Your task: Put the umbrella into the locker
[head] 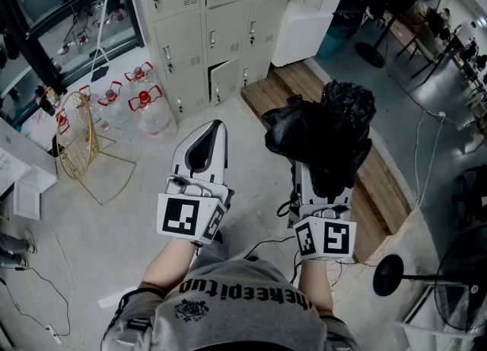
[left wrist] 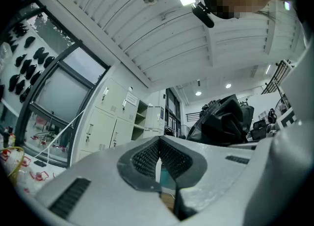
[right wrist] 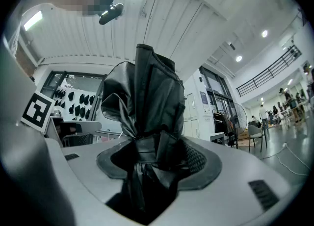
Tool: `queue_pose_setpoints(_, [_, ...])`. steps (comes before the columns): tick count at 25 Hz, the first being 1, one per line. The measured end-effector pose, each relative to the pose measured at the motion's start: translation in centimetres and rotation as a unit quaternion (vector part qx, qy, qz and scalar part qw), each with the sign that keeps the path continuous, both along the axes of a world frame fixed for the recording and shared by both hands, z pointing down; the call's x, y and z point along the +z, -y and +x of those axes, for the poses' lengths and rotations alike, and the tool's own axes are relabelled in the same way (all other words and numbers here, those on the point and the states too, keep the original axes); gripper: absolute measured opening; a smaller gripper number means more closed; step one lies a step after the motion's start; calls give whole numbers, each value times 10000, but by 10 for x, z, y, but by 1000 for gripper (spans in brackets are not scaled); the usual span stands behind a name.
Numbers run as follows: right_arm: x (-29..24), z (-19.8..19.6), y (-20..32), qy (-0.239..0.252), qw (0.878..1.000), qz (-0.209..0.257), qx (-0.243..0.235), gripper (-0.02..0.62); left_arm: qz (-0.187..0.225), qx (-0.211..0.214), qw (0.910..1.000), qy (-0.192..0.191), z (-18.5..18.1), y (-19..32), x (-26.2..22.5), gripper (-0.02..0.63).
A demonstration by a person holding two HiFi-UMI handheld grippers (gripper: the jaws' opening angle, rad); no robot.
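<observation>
The right tool (right wrist: 156, 161) holds the black umbrella (head: 323, 125) mid-frame, and the left tool (head: 215, 130) is closed and empty below the lockers (head: 205, 14).

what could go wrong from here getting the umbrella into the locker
The umbrella is gripped by the right gripper on bunched fabric, so it might slip. Its loose folds bulge wide and could snag on the low locker door, which stands only slightly ajar. The left gripper, shut and empty, would probably have to pull that door wider first.
</observation>
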State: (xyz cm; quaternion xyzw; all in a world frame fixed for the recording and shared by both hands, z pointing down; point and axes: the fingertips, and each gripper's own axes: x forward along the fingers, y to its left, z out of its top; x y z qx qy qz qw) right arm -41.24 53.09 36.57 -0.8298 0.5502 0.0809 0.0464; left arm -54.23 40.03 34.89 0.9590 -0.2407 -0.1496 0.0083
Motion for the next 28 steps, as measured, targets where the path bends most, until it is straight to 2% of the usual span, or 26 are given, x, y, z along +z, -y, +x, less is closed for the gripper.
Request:
queue_pose_setpoints(15, [0,2,-1,-139,9999,24,34,245,71,15,10000,3,6,-1,2,5])
queue_pose_setpoints(22, [-4,-8,50,-251,9996,77,82,244,96,90,9999,53,-1,55,1,5])
queue_pose_setpoints(28, [-6,-11,60,-388,9990,147,174,241,237,187,9995,46,-6,70,-2,5])
